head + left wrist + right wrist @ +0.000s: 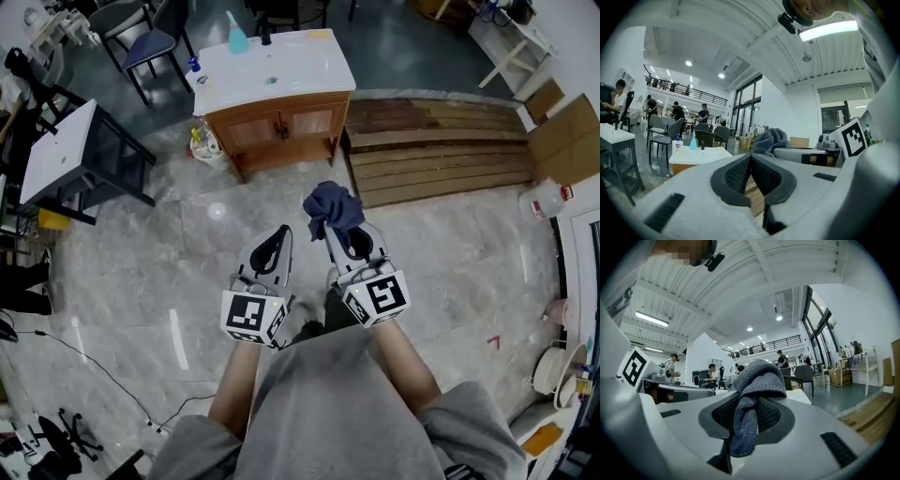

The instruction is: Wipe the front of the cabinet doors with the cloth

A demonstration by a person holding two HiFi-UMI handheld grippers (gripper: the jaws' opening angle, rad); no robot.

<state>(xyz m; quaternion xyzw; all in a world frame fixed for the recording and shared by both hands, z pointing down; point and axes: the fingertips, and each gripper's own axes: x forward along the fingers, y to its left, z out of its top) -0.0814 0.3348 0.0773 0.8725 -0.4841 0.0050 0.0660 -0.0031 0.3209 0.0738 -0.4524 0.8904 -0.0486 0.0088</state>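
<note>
Both forearms reach forward and level from the person's body, side by side above the pale marble floor (187, 253). The left claw (279, 232) is pinched together with nothing in it. Just beside it, the right claw (337, 232) is clamped on a dark blue cloth (333, 208), which bunches above the tips and hangs down between the pads. The wooden vanity cabinet (281, 127) stands well apart, ahead of both claws, with its two doors closed. Its white sink top (272, 70) carries a teal bottle (236, 37). Wooden planks (441, 155) lie on the floor to the right of the cabinet, and a dark chair (150, 42) stands to its left.
</note>
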